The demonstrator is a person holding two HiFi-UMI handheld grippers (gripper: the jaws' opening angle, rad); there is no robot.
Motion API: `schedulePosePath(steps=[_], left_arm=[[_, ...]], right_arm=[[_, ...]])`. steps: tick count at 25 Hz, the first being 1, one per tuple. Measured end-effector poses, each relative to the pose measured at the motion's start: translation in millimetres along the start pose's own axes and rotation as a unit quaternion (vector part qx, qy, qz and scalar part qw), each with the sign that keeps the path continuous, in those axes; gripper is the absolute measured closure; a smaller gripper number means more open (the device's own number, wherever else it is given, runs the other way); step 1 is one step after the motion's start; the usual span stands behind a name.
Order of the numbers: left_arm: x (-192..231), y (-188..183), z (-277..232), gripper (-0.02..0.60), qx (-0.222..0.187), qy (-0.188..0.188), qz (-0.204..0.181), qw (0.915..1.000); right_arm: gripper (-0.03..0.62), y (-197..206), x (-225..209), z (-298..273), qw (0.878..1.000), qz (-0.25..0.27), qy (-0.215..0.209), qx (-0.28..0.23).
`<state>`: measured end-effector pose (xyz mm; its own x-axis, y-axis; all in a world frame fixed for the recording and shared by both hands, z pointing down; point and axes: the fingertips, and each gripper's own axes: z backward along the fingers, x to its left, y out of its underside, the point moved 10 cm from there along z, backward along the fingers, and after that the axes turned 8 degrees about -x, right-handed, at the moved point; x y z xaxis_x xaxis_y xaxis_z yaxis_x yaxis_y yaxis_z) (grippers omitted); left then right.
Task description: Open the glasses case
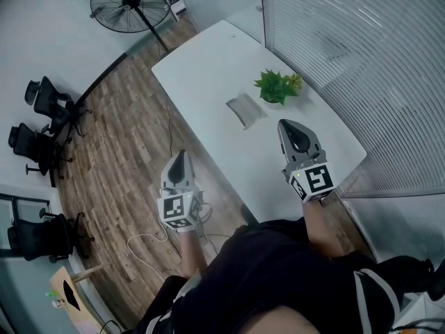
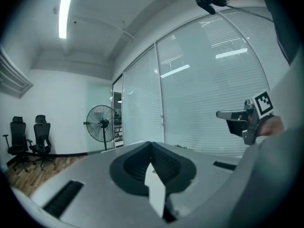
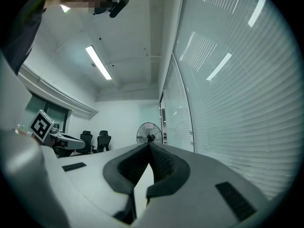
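The glasses case (image 1: 245, 110), a pale grey oblong, lies closed on the white table (image 1: 208, 61) just left of a small plant. My right gripper (image 1: 288, 124) hovers over the table's near end, its tip a short way from the case, jaws shut and empty. My left gripper (image 1: 182, 154) hangs off the table's left edge above the wooden floor, also shut with nothing in it. In the left gripper view the left gripper (image 2: 151, 144) has its tips together. The right gripper (image 3: 148, 144) looks the same in the right gripper view. Neither view shows the case.
A green potted plant (image 1: 278, 87) stands right of the case. A glass wall with blinds (image 1: 361, 47) runs along the table's right side. A standing fan (image 1: 128, 2) and black office chairs (image 1: 42, 117) sit on the floor, where a white cable (image 1: 149, 239) trails.
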<state>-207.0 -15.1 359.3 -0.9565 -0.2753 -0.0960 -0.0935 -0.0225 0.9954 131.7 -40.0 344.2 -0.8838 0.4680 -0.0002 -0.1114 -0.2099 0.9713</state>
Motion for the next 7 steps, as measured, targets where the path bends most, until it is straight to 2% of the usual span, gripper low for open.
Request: schedulePosePath(steps=[7], left_arm=[[-3.2, 1.1, 1.4, 0.582, 0.003, 0.001, 0.002, 1.0000]], right_arm=[[0.579, -2.9, -3.2, 3.6, 1.000, -0.003, 0.005, -0.002]])
